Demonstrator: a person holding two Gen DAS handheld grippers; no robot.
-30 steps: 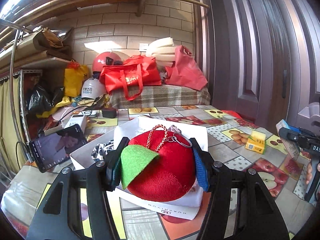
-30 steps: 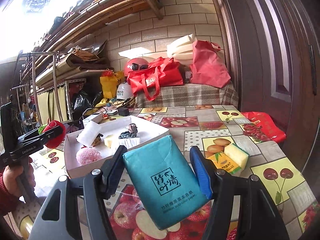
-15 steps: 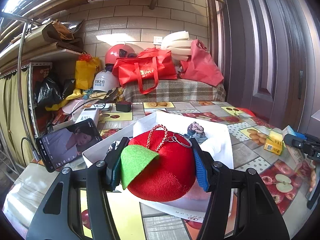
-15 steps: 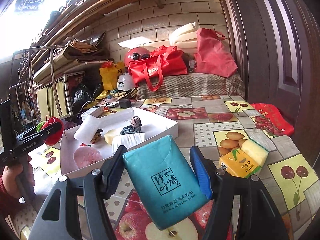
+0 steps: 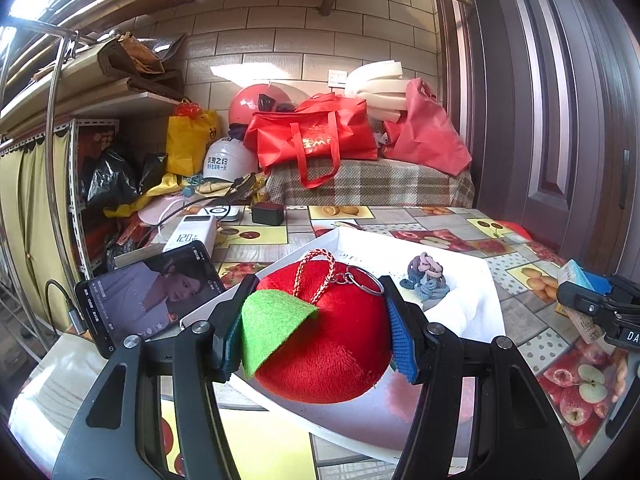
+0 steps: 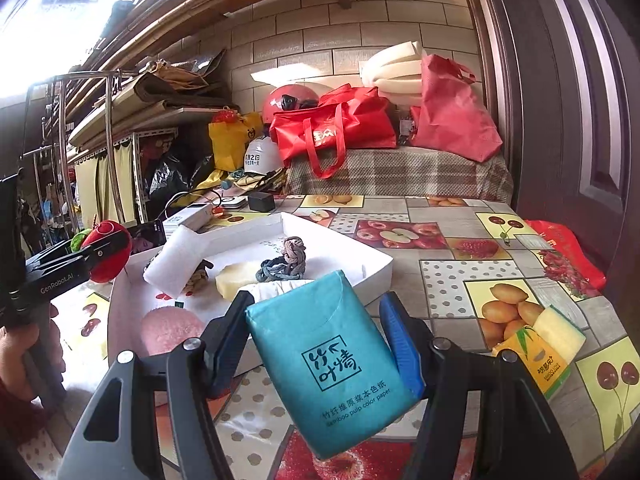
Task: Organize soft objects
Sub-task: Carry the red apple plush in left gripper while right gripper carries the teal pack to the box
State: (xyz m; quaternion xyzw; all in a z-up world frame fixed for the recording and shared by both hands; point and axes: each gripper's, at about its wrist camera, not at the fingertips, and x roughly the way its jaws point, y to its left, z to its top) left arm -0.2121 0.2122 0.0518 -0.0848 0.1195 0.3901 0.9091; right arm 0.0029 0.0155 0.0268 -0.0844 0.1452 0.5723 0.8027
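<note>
Carried nearer the shallow white cardboard tray (image 6: 376,270), probably for dropping in: left gripper (image 5: 316,332) pinching round red plush apple (image 5: 332,344), right gripper (image 6: 320,344) pinching teal tissue pack (image 6: 332,360).

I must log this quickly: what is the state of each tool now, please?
Left tool: closed on the red plush apple.
Right tool: closed on the teal tissue pack.
</note>
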